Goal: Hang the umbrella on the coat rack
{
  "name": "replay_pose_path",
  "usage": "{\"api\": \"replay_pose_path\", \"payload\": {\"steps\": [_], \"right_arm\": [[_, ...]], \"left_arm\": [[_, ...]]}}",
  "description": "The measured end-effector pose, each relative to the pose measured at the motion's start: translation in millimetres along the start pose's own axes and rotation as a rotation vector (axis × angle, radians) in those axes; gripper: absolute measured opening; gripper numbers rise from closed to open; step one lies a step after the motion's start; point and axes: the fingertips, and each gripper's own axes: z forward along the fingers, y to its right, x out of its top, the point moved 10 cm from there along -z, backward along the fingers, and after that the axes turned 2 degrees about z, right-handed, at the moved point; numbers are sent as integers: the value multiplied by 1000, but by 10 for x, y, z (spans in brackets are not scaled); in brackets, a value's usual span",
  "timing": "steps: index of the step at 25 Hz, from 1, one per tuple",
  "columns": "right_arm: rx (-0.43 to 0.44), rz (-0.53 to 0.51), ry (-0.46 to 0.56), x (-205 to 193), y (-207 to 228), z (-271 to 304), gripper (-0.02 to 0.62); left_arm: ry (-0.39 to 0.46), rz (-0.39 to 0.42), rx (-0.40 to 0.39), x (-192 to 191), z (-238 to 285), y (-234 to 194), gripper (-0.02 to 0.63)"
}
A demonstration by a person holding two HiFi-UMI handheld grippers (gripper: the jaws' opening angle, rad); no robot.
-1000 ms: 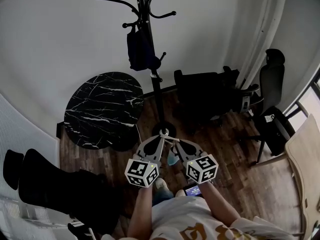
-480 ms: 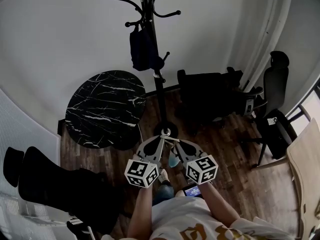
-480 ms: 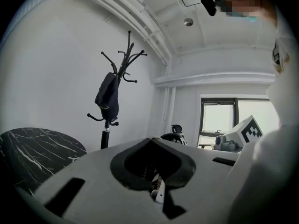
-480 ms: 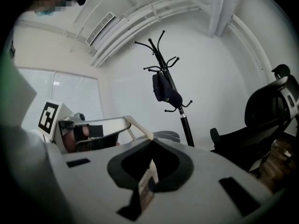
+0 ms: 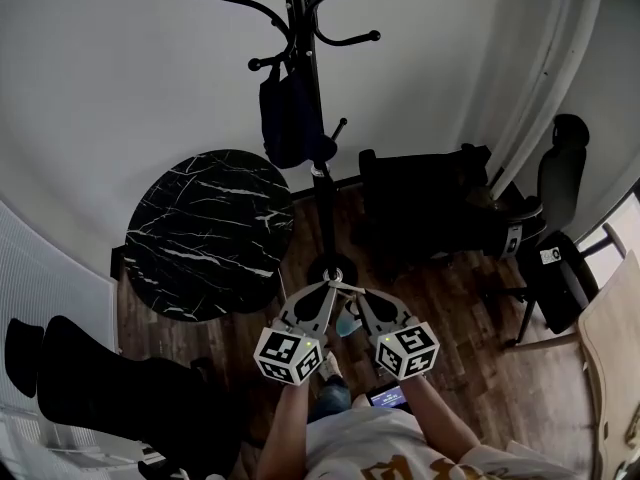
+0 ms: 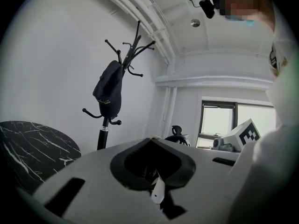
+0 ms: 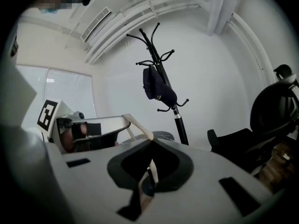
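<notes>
A dark folded umbrella (image 5: 290,118) hangs from a hook of the black coat rack (image 5: 325,208) by the white wall. The left gripper view shows the umbrella (image 6: 108,90) too, as does the right gripper view, where the umbrella (image 7: 156,88) hangs up the pole. My left gripper (image 5: 328,288) and right gripper (image 5: 350,290) are held side by side, well short of the rack, their tips nearly touching over its base. Both are shut with nothing in them. From the left gripper (image 6: 152,139) and the right gripper (image 7: 150,140) the rack stands some way ahead.
A round black marble table (image 5: 210,228) stands left of the rack. Black office chairs (image 5: 430,203) (image 5: 560,228) fill the right side. A dark bulky seat (image 5: 110,398) lies at the lower left, and a pale wooden tabletop (image 5: 610,338) juts in at the right edge.
Both grippers have slid together a little lower in the head view, still shut and side by side. The umbrella hangs on the rack as before.
</notes>
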Motion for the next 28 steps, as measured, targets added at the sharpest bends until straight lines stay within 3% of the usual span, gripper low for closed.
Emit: {"api": "replay_pose_path", "payload": {"steps": [17,28], "right_arm": [[-116,39,9,399,512,1102,12],[-199,88,70,535,598,1354,12]], "left_arm": [[-14,-31,-148,231,1032,-1033,18],[-13,-11,-261,388,1348,-1300,18]]}}
